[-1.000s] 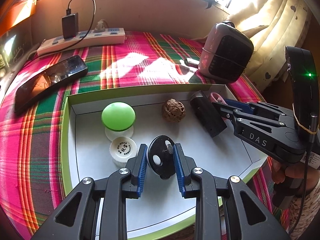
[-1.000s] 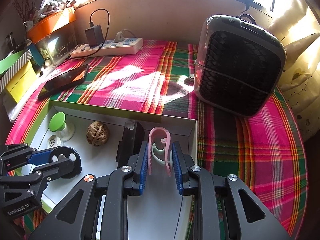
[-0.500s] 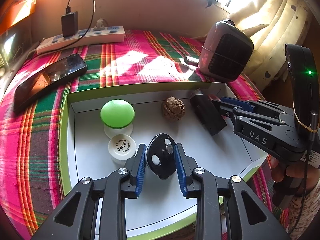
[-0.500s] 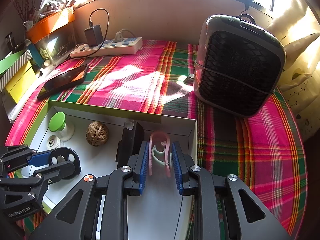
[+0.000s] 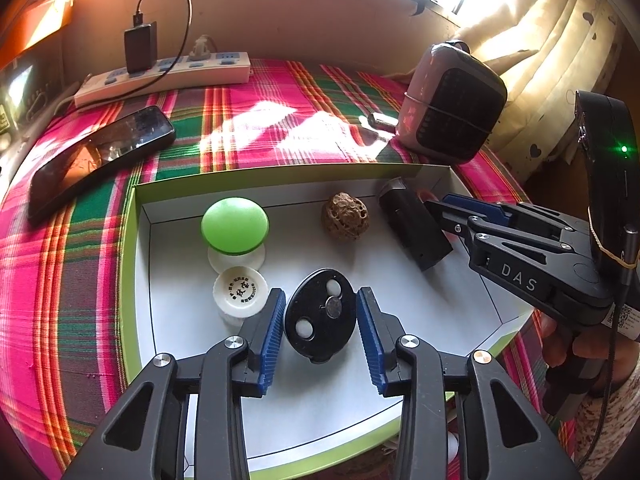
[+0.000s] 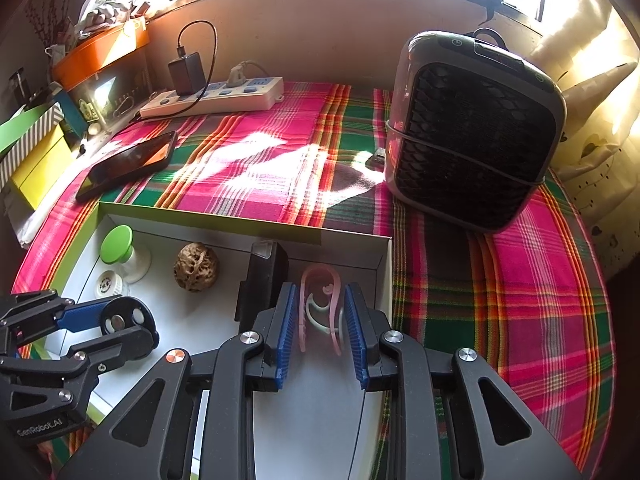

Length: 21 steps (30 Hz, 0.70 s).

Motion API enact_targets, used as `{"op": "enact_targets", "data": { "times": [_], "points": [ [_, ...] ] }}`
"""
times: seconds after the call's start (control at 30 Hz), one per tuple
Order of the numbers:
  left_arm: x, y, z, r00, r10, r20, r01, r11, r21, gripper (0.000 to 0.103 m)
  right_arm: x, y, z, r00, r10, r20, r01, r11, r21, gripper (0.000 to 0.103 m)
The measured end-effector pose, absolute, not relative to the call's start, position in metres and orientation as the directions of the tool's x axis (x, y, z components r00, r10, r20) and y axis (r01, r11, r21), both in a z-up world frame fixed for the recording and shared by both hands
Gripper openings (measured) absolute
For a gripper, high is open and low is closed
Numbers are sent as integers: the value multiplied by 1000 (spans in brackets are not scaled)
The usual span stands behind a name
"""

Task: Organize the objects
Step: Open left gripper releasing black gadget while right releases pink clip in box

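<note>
Left gripper (image 5: 320, 332) jaws have just been opening; black oval disc (image 5: 320, 314) sits loose between them on the floor of the box (image 5: 472, 300). White cap (image 5: 240, 290) crowds the disc's left; walnut (image 5: 345, 217) beyond. Right gripper (image 6: 322, 330), narrow, straddles pink clip (image 6: 320, 304) at the box's right wall; grip unclear.

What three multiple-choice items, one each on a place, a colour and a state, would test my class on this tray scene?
1. The walnut lies: A in the tray, beside the black block; B on the phone; C on the plaid cloth.
2. The mushroom-shaped cap is: A red; B green; C blue.
3. The black charger is: A in the tray; B lying loose; C plugged into the power strip.

A: it rests on the tray's white floor. B: its dome is bright green. C: it stands upright on the strip's sockets.
</note>
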<state>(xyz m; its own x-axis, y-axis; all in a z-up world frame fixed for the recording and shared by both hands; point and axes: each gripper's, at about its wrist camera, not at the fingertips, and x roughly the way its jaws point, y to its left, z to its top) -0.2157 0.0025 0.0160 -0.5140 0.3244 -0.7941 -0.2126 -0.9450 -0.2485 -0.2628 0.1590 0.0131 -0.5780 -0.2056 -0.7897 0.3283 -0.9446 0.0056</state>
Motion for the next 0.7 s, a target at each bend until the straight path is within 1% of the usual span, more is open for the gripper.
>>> {"op": "enact_targets", "data": {
  "times": [0.23, 0.33, 0.7],
  "points": [
    [-211, 2, 23, -529, 325, -784, -219, -945, -243, 38, -257, 158, 18, -596, -194, -779, 325, -946, -13, 33],
    [-207, 3, 27, -544, 310, -779, -224, -949, -221, 38, -253, 158, 21, -602, -198, -774, 324, -946, -10, 34],
    [-189, -4, 47, -588, 307, -748, -226, -951, -213, 39, -233, 161, 37, -635, -200, -746, 309, -951, -8, 35]
  ]
}}
